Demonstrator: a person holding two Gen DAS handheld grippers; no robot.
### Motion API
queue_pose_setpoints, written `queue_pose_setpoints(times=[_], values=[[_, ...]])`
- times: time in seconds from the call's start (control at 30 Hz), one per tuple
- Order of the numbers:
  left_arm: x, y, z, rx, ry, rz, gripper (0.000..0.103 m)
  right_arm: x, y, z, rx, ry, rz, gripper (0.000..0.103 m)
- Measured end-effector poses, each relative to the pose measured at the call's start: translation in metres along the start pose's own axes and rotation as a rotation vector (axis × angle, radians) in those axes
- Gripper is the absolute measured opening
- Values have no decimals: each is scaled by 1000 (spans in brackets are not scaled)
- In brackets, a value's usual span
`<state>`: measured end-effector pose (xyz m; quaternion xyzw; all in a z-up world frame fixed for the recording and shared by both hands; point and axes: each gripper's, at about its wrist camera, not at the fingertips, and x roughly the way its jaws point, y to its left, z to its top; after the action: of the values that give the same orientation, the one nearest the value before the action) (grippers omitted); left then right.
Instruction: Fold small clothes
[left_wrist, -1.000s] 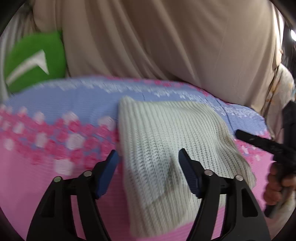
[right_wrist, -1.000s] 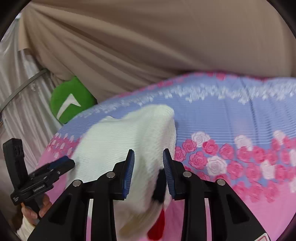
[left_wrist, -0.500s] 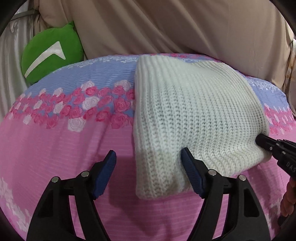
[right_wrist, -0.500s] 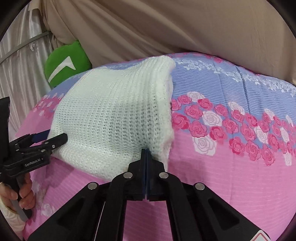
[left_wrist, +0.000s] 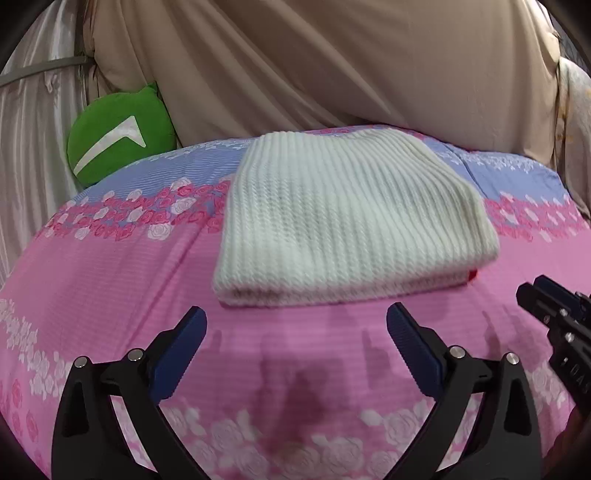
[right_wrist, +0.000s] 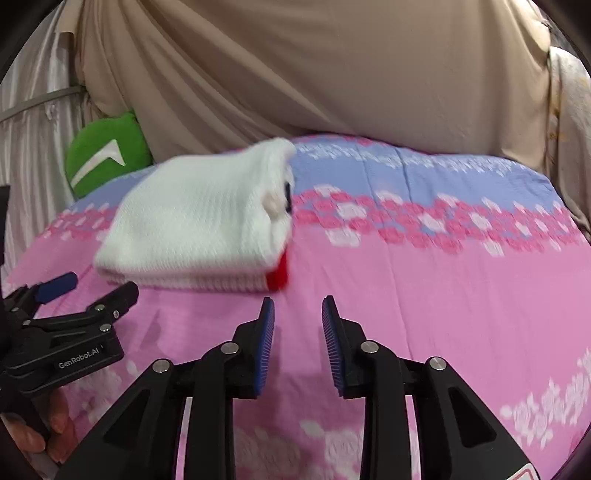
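white knit garment folded on floral bedspread | green cushion behind | both tools apart, just opened, empty

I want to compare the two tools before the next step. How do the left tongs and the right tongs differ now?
The left tongs stand wide open; the right tongs leave only a narrow gap. Both have just been opening. The left tongs face the near left part of the white knitted garment; the right tongs face its right corner, where red shows. Both hold nothing, sit just short of the folded garment on the pink bedspread, and have blue pads.
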<state>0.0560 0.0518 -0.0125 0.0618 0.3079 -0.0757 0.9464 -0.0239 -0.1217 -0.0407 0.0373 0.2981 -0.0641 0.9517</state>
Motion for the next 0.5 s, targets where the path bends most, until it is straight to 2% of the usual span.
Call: queue_pose_setpoints(times=[0.07,0.13,0.3,0.5], values=[[-5,-6,-3,8,-8,9,96,-2,-1,-5,18,26,-4,36],[-10,-11,-5,-10,-17,14,98,-9,0,-9,20,2,-27,49],[-11,-16,-10,-53,-1,39,98,-18,13,-13,-26,-40,-59,63],[-13,-11,-12,-88,-5,81,98,-15,17,-14,-36,-23,-52,66]])
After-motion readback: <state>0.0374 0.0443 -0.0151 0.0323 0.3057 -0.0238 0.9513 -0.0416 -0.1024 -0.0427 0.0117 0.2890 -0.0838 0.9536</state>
